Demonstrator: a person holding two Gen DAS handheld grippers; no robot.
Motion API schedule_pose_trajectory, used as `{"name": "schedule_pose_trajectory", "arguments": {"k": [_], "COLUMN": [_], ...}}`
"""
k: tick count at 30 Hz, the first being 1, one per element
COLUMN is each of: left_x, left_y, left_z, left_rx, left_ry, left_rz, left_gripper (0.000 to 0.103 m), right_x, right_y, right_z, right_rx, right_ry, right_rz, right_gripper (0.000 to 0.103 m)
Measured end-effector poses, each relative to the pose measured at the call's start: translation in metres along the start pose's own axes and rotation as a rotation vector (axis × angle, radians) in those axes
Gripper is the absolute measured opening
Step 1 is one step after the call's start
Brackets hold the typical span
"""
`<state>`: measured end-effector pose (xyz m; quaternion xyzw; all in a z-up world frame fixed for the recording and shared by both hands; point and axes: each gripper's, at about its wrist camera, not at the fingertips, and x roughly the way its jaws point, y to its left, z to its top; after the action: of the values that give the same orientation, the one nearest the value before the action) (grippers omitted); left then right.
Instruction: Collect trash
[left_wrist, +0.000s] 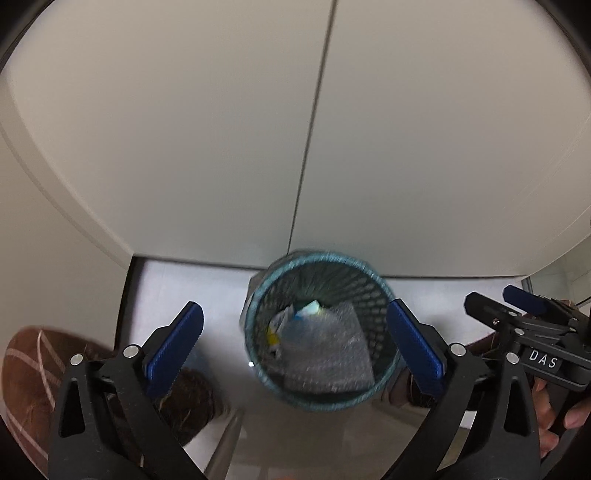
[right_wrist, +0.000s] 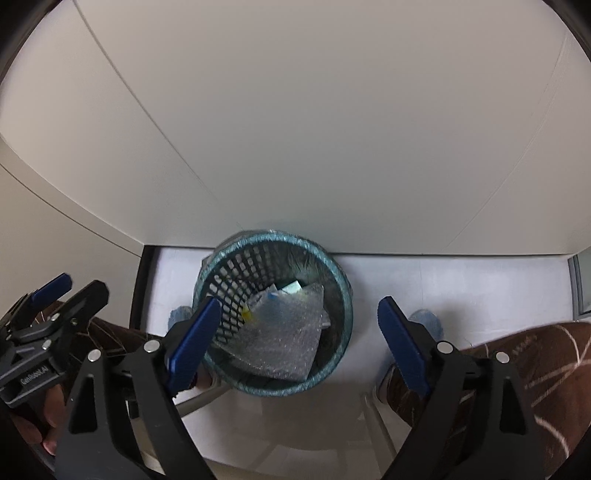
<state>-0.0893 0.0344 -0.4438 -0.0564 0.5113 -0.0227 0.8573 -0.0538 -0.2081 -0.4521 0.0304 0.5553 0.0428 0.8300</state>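
Observation:
A teal mesh wastebasket (left_wrist: 248, 332) (right_wrist: 343, 295) stands on the pale floor against a white cabinet. Inside it lies a sheet of bubble wrap (left_wrist: 328, 350) (right_wrist: 284, 332) over paper scraps (left_wrist: 306, 308) (right_wrist: 291, 287) with blue and yellow print. My left gripper (left_wrist: 293, 306) hangs above the basket, jaws wide open and empty; the basket's mouth shows between its blue pads. My right gripper (right_wrist: 298, 303) is also open and empty over the basket. Each gripper shows in the other's view, the right one (left_wrist: 493, 295) at the right edge, the left one (right_wrist: 82, 283) at the left edge.
White cabinet doors (left_wrist: 295, 129) (right_wrist: 332, 129) rise right behind the basket. A person's legs in brown patterned trousers (left_wrist: 29, 354) (right_wrist: 535, 369) flank it, with blue shoe covers (right_wrist: 424, 321). A dark vertical edge (right_wrist: 138, 288) runs at left. A metal frame bar (right_wrist: 199, 398) lies below the basket.

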Motion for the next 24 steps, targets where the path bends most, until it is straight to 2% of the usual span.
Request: {"name": "schedule_pose_trajectory", "arguments": {"k": [3,10,17,24], "left_x": [-0.003,-0.002,0.012,0.016], "left_y": [-0.001,-0.004,-0.002,-0.003], "left_z": [-0.003,-0.011,-0.016,-0.015], "left_rx": [-0.004,0.026,0.021,0.040], "left_ry": [0.027,0.056,0.103,0.096], "left_rz": [0.008,0.020,0.044,0.051], "left_gripper": [0.097,0.097,0.097,0.097], "right_x": [-0.006,-0.004,0.007,0.011], "right_y": [0.004,0.017,0.016,0.012], "right_z": [-0.008,-0.019,-0.022,-0.023], "right_rx": [-0.007,-0.069,-0.082,-0.060], "right_ry": [0.003,0.013,0.048,0.055], "right_rz": [-0.030,-0.096,-0.099,-0.098], "right_gripper": [0.089,0.090,0.089,0.089]}}
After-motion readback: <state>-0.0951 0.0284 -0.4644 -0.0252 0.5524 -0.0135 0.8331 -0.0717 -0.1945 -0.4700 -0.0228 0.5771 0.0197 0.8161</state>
